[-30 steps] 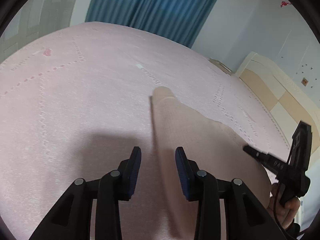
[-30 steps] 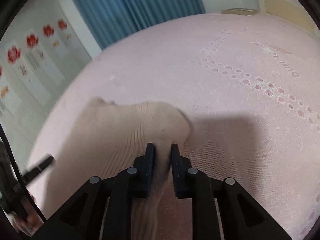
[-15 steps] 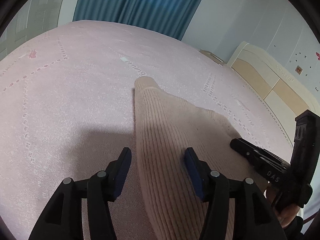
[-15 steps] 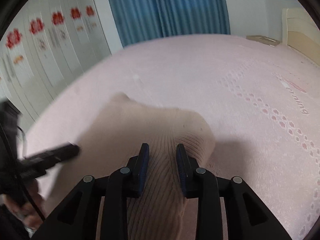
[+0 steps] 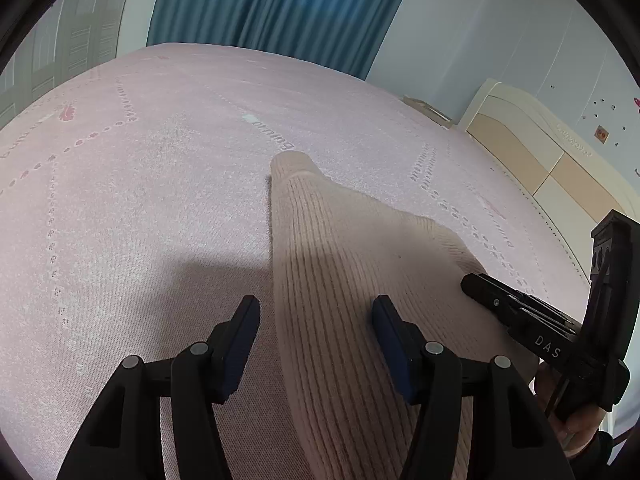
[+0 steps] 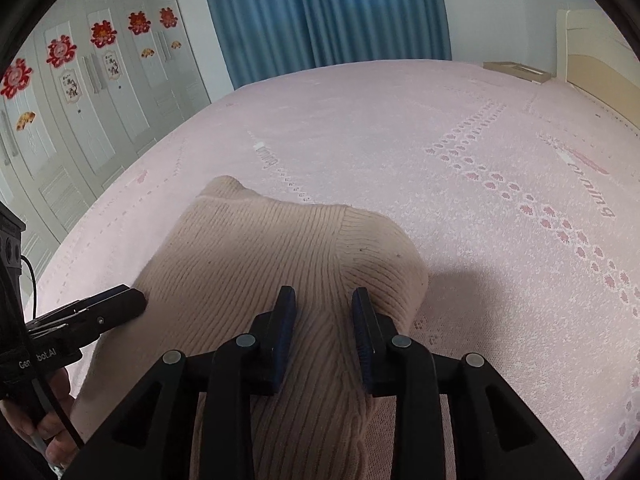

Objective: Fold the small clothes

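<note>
A beige ribbed knit garment point(image 5: 344, 264) lies folded on the pink bed cover point(image 5: 140, 200). It also shows in the right wrist view point(image 6: 256, 256). My left gripper point(image 5: 316, 316) is open and hovers over the garment's left edge, one finger on each side of that edge. My right gripper point(image 6: 324, 308) is open above the garment's right part, with nothing between its pads. The right gripper shows at the right of the left wrist view point(image 5: 520, 312). The left gripper shows at the left of the right wrist view point(image 6: 92, 312).
The pink bed cover point(image 6: 480, 184) with paw-print patterns spreads all around. A cream headboard point(image 5: 540, 148) stands at the right. Blue curtains point(image 6: 320, 16) hang behind the bed. White wardrobe doors point(image 6: 80, 92) with red decorations stand at the left.
My right gripper has opened and let go of the garment, which now lies flat. My left gripper has opened wider and moved over the garment's left edge.
</note>
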`<state>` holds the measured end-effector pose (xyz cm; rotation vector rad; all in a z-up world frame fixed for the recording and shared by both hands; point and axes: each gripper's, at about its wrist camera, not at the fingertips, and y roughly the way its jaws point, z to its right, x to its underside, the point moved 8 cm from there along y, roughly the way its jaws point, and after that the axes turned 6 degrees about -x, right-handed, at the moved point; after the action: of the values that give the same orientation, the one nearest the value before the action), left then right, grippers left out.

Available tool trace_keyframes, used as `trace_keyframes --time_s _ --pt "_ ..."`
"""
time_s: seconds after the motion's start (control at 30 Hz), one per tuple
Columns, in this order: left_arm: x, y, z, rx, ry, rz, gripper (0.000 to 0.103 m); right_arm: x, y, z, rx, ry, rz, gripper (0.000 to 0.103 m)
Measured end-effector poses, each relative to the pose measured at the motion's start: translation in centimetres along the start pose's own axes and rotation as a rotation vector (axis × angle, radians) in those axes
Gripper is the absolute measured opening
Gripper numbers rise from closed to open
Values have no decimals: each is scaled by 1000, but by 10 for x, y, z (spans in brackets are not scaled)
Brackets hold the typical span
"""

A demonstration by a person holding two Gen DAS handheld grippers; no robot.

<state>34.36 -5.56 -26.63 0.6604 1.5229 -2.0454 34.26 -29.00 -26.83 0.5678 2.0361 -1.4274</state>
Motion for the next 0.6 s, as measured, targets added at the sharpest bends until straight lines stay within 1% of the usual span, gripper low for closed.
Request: trace_keyframes --time_s 0.2,0.27,0.4,0.47,0.53,0.6 --pt "-1 -2 1 -9 14 17 57 -2 -2 1 -13 14 -3 29" --pt "-1 -7 5 -7 38 39 55 -3 -7 1 -18 16 5 29" --pt "5 -26 27 35 123 92 55 -2 -23 -3 -35 3 34 29" --pt "13 -34 38 49 172 96 55 -1 -36 -7 -71 -13 61 29" --pt "21 -38 44 63 197 78 55 2 -50 -11 -123 -17 74 29" --pt "30 -42 45 47 218 76 55 4 -61 -14 -153 -20 85 29"
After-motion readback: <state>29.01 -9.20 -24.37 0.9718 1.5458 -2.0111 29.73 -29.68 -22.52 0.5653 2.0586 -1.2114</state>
